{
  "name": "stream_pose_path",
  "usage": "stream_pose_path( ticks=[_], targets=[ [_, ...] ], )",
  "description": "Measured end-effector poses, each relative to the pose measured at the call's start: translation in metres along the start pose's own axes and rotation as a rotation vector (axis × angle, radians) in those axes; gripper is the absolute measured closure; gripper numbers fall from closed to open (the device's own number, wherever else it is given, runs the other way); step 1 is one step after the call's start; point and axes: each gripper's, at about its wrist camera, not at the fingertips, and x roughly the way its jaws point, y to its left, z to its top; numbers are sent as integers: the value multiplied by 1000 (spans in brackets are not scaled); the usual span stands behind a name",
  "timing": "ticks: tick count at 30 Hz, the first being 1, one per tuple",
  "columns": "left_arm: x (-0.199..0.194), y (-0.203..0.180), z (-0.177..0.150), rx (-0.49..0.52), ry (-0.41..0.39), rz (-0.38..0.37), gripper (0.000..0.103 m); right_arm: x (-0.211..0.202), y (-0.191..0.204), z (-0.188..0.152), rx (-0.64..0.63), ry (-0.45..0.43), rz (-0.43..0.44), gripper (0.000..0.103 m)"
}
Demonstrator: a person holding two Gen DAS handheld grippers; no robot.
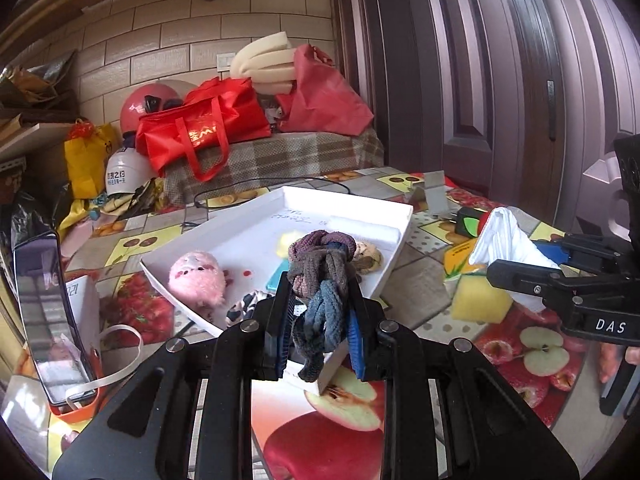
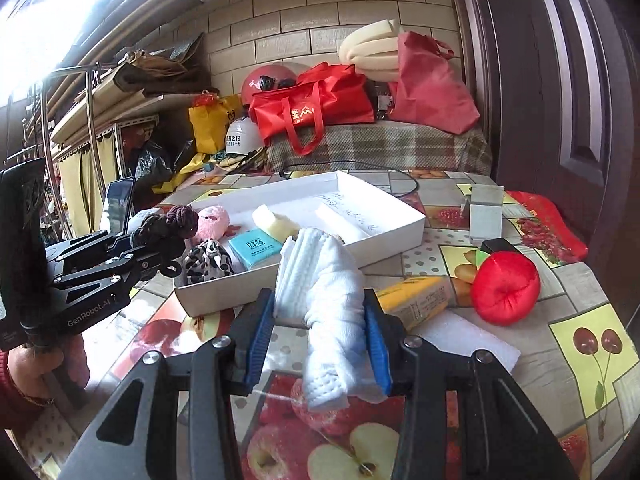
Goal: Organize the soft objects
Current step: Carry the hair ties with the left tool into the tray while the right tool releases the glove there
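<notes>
Right wrist view alone: red plush apple (image 2: 505, 288) near right gripper (image 2: 318, 328) clamping white cloth (image 2: 324, 300).

We see a knotted woolly cloth (image 1: 320, 276), a soft ribbed white towel (image 2: 324, 300), a fluffy pink plush toy (image 1: 196, 280), a matt white cardboard tray (image 2: 400, 224) and a glossy printed tablecloth (image 2: 580, 340).
</notes>
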Motion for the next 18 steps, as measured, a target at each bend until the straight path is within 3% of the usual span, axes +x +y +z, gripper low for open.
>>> stream_pose_path(
  ticks=[18],
  targets=[
    [40,46,12,-98,0,154,80,43,38,23,54,-74,-72,60]
  ],
)
